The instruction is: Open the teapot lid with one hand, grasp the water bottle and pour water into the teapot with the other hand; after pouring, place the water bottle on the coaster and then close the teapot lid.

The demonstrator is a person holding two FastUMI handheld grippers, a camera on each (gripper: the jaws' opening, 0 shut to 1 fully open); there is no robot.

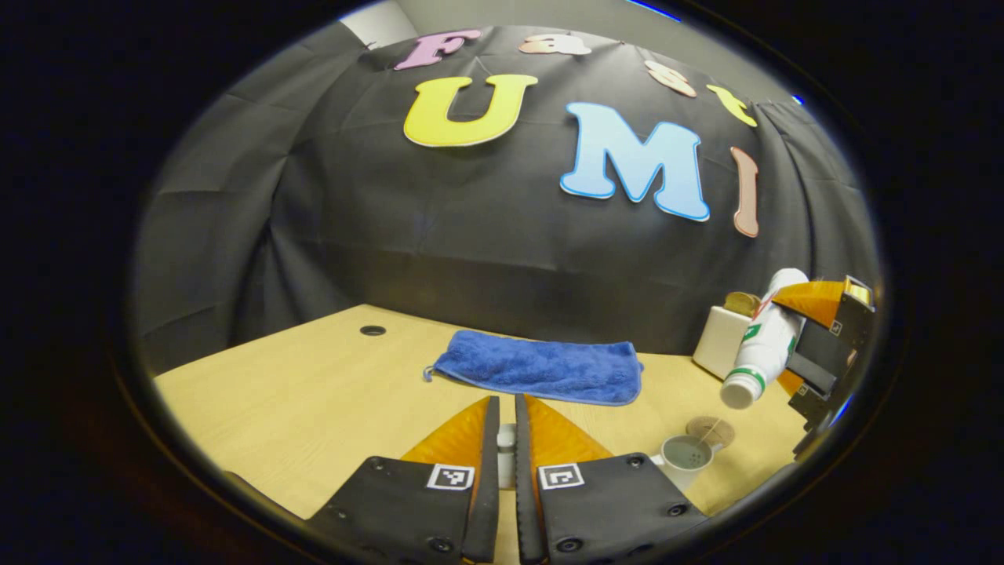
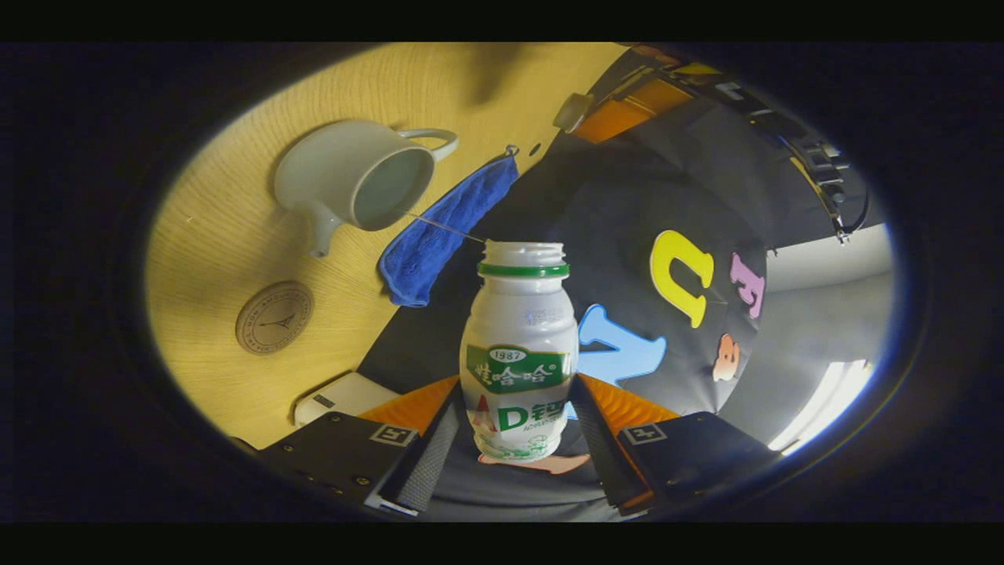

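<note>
Pouring — right gripper (image 2: 518, 424) clamps the water bottle (image 2: 518, 369), tilted, thin stream reaching the open teapot (image 2: 357, 176) at 10 o'clock. Left gripper (image 1: 506, 463) pinches the lid (image 1: 507, 459) — coaster (image 2: 274, 317) near teapot.

The table (image 1: 314, 392) looks like pale wood with a fine grain and a matt face. The towel (image 1: 541, 369) is thick, fluffy cloth. The teapot (image 2: 353, 176) looks like smooth, softly glossy ceramic. The bottle (image 2: 518, 353) is smooth white plastic with a shiny printed label. The coaster (image 2: 274, 317) looks matt, wood-like.
</note>
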